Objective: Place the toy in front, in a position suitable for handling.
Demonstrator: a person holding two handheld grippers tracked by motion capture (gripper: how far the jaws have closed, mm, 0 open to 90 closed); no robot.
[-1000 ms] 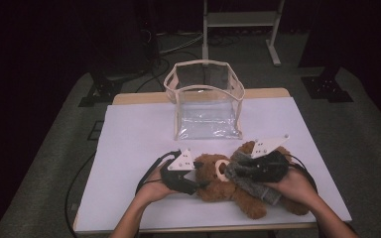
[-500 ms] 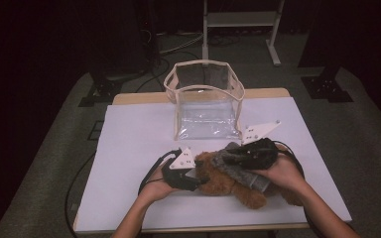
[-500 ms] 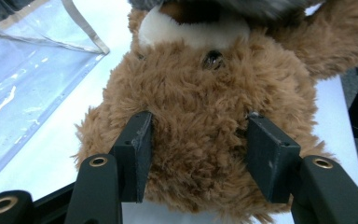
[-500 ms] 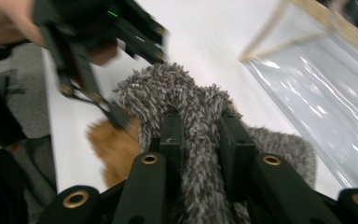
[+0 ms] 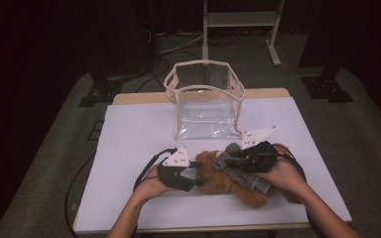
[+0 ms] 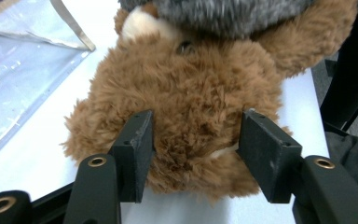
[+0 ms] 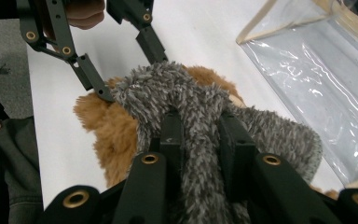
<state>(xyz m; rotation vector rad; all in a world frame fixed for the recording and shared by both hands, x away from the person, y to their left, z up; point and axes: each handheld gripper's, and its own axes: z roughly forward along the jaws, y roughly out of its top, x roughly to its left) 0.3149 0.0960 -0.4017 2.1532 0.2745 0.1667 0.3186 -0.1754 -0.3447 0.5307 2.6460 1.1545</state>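
Steadying the brown teddy bear by its head between the clamped jaws of the left gripper, pinching the grey fuzzy sleeve tight between those of the right gripper, apparently drawing it over the head just ahead.

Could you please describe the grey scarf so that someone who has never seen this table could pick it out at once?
Start at the clear bag standing at the far side of the white table. Just in front of it lies a brown teddy bear. The scarf is the shaggy grey strip draped over the bear, pinched in the right tongs: the one grey fuzzy thing against brown fur.
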